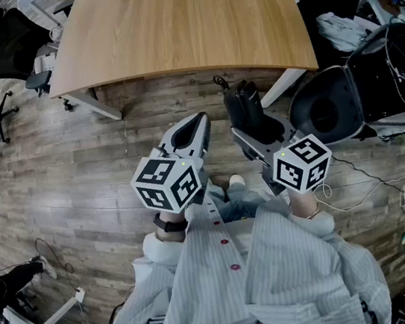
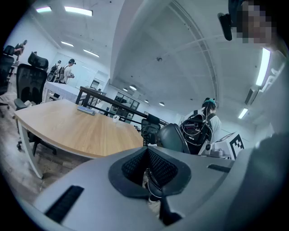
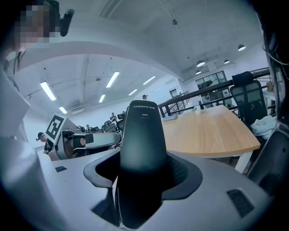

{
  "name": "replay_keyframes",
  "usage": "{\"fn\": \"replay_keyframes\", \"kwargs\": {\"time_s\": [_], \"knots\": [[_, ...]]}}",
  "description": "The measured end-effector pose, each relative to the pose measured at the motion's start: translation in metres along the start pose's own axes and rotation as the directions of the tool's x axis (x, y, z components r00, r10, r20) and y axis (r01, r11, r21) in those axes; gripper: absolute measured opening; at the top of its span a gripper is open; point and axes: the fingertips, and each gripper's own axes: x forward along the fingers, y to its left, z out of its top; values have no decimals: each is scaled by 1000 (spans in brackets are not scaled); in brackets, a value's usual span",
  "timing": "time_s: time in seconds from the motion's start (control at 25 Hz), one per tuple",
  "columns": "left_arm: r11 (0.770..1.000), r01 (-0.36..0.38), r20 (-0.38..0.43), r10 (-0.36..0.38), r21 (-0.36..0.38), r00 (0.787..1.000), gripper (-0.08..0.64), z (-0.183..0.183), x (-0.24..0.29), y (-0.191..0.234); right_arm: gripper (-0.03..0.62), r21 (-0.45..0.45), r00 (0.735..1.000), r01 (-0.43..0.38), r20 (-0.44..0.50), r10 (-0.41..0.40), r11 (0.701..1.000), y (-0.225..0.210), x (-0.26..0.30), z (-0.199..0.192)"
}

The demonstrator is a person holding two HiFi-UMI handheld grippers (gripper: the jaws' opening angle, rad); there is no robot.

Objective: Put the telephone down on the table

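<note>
Your right gripper (image 1: pixel 262 135) is clamped on the black telephone (image 1: pixel 244 110), jaws spread wide around its lower body. The handset's long axis runs out along the jaws, and its free end points towards the near edge of the table (image 1: pixel 176 33). The head view shows the telephone short of that edge, over the wood floor (image 1: pixel 96 158), not touching the table. The right gripper view shows the pads pressing the telephone (image 3: pixel 142 153) on both sides and pale lettering at its upper end, with the table (image 3: pixel 212 131) beyond it to the right. Your left gripper (image 1: pixel 196 128), beside the right one and equally short of the table, has its jaws closed tip to tip.
</note>
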Motion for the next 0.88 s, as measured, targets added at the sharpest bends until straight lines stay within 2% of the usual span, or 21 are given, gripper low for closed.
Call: {"fn": "replay_keyframes", "kwargs": {"time_s": [0.36, 0.88], "knots": [[1000, -3, 2, 3, 5, 1000, 8, 0, -6, 6, 293, 12, 1000, -7, 0, 7, 1000, 7, 7, 0], [1000, -11, -9, 11, 10, 1000, 8, -5, -47, 45, 293, 37, 1000, 16, 18, -17, 999, 36, 36, -12]]}}
